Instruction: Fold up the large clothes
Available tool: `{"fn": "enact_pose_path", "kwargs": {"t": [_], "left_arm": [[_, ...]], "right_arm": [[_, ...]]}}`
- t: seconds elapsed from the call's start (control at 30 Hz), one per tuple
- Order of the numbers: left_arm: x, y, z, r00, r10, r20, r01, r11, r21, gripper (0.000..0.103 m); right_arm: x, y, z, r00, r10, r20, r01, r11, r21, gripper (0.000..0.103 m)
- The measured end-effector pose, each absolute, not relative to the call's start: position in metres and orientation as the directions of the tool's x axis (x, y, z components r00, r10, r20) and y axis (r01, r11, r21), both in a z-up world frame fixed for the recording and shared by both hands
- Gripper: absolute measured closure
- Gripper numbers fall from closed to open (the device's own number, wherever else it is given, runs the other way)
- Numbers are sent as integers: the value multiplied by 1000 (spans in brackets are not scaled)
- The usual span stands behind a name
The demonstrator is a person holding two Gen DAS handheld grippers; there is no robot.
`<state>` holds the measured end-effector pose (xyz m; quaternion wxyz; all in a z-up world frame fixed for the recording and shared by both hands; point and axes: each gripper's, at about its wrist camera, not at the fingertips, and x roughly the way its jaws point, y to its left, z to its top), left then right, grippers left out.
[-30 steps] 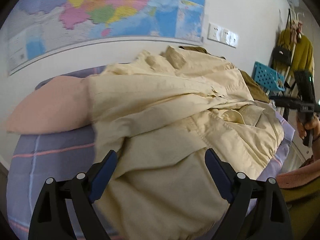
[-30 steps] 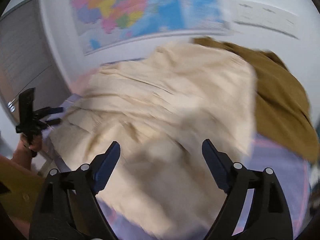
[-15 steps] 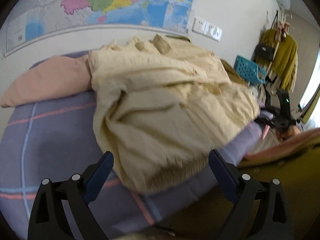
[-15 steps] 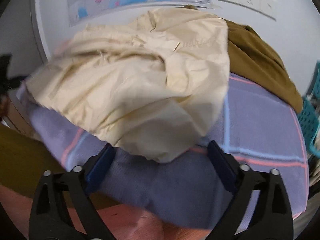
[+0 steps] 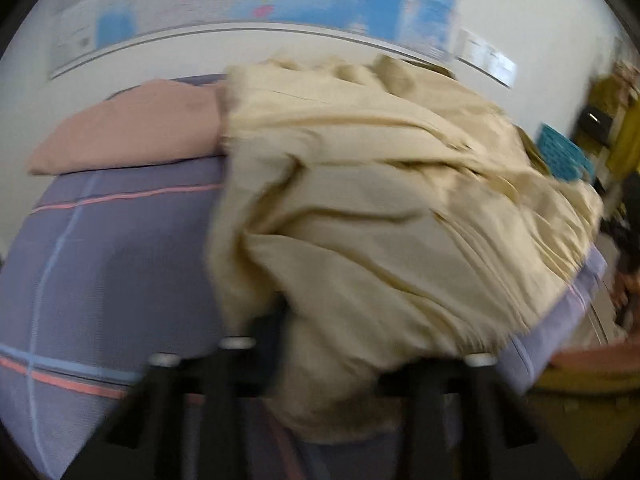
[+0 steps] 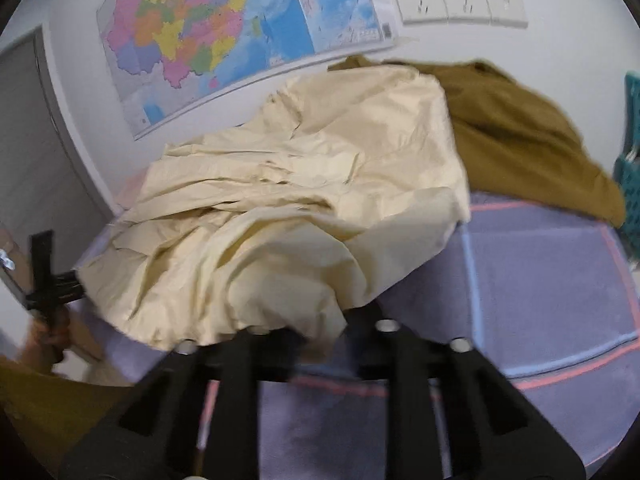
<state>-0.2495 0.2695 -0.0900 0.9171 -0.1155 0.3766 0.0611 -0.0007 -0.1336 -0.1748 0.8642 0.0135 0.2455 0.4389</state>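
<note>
Two tools, left tool point(image 5: 316, 344) and right tool point(image 6: 320, 336), pinch one cream garment point(image 6: 304, 200).

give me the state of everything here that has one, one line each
cream garment: crumpled in a heap on the bed, near edge caught in both grippers
left gripper: jaws have just been closing, shut on the cream garment's edge
right gripper: jaws have just been closing, shut on the cream garment's edge
brown garment: unfolded, bunched behind the cream one
pink pillow: lying flat on the bed

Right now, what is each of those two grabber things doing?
Left gripper: just closed on the cream cotton garment's near edge.
Right gripper: just closed on the same garment.
</note>
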Motion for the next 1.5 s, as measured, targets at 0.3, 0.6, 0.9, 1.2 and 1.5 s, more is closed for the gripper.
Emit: {"fn": "enact_pose_path", "kwargs": {"t": [0.3, 0.6, 0.9, 1.2, 1.5], "left_arm": [[-273, 284, -31, 781, 79, -619, -194, 974, -121, 76], [-266, 277, -87, 681, -43, -731, -106, 982, -157, 49], [-262, 274, -94, 678, -34, -734, -122, 980, -158, 56], [-262, 273, -83, 694, 30, -719, -168, 978, -121, 62], [-263, 283, -51, 746, 42, -665, -201, 965, -165, 82]], "right_arm": [[-46, -187, -159, 356, 858, -372, -788, 489, 375, 91], [-31, -183, -199, 363, 749, -553, -723, 601, 339, 44], [-19, -175, -203, 307, 813, -495, -735, 533, 419, 67], [-34, -182, -182, 359, 815, -454, -762, 538, 362, 77], [-26, -188, -152, 348, 873, -342, -778, 473, 415, 86]]}}
